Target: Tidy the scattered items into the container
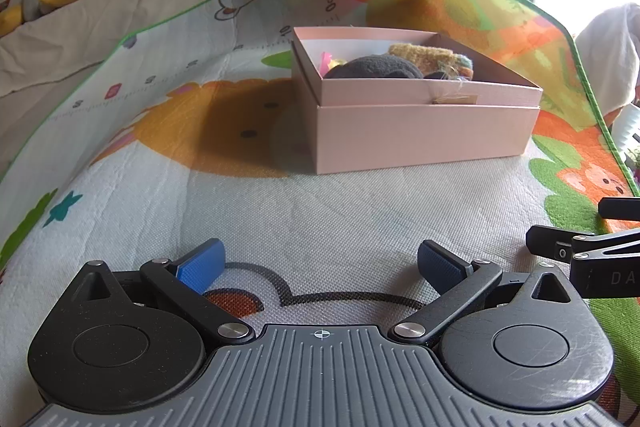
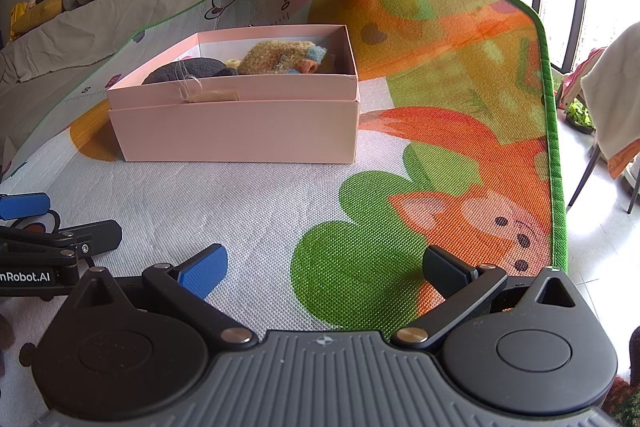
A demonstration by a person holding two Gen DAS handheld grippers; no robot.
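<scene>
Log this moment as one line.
left tongs open, empty | right tongs open, empty | pink box holds dark plush, fuzzy tan plush | play mat foreground bare

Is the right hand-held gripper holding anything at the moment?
No, the right hand-held gripper is open, with only play mat between its fingers.

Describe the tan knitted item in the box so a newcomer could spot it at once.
Find the pink box on the cartoon mat. Inside, at its right end, lies the knitted item. Unlike the smooth dark grey bundle beside it, it is fuzzy, tan, with blue and orange patches.
</scene>
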